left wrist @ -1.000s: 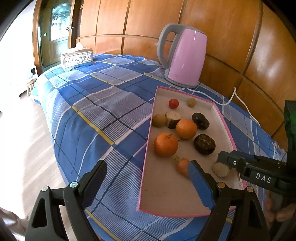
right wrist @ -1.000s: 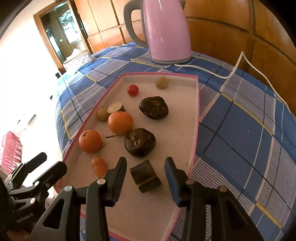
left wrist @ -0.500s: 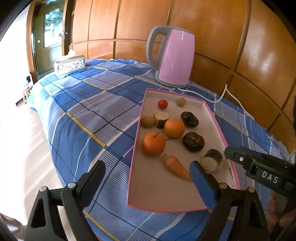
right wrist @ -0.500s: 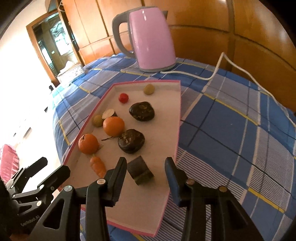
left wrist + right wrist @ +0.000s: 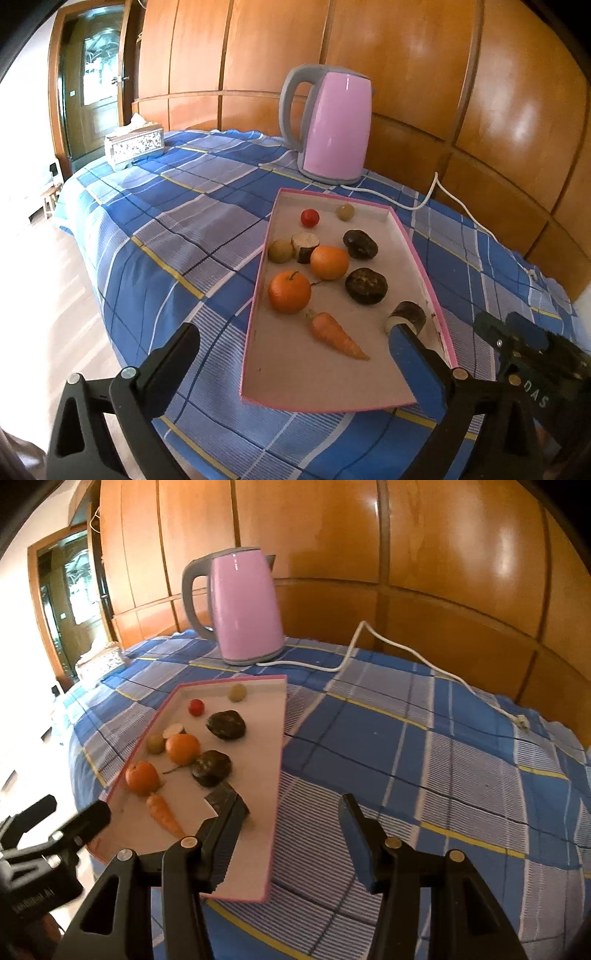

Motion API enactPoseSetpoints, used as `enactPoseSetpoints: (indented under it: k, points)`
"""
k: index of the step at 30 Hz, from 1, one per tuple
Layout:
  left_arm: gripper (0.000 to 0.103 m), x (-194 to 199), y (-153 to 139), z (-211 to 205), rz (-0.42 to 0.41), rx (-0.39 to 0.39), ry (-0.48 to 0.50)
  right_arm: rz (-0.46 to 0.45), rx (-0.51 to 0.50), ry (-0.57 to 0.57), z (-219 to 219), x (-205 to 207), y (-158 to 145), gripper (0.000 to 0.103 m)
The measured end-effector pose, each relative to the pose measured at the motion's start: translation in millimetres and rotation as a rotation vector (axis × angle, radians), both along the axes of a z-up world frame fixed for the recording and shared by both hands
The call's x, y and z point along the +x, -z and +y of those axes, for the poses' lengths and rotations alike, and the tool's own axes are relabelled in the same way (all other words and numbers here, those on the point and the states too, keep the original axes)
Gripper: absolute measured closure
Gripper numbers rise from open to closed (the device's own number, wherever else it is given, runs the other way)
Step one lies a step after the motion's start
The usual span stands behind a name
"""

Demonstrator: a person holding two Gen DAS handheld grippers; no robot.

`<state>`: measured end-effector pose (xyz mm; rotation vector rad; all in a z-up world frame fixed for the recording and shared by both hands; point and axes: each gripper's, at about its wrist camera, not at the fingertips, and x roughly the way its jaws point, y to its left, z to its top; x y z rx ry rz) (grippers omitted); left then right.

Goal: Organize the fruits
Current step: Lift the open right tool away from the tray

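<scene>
Left wrist view was seen to have changed over the second: the left gripper [image 5: 291,350] had been drawn back and raised a little, so that more of the blue checked cloth [image 5: 177,229] was shown in front of the pink-rimmed tray [image 5: 255,306]. Its jaws were being opened and were spread wider than before, with nothing between them; one finger hung over the cloth and the blue pad [image 5: 413,369] over the tray's near right corner. The fruits were left in the tray: two oranges [image 5: 290,291], a carrot [image 5: 334,334], two dark round pieces [image 5: 365,286], a small red fruit [image 5: 309,218] and a cut dark chunk [image 5: 408,314] beside the right rim. That chunk had been framed between the right gripper's fingers a second earlier; in the right wrist view it [image 5: 227,801] was found lying on the tray floor, partly hidden behind the left finger, and was no longer enclosed. The right gripper [image 5: 290,834] had been lifted and swung to the right, its jaws being opened with nothing grasped, its right pad [image 5: 356,842] placed over the cloth outside the tray. The pink kettle [image 5: 247,609] was seen unmoved at the tray's far end.
</scene>
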<state>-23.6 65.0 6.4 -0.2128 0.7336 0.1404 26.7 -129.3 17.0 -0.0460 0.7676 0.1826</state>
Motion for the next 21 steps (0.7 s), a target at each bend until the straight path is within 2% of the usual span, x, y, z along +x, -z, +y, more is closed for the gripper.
enactPoseSetpoints:
  k: [21]
  points:
    - [0.000,-3,-2,-6,-0.013,0.071,-0.056,-0.019,-0.022,0.059,-9,-12,6,0.049]
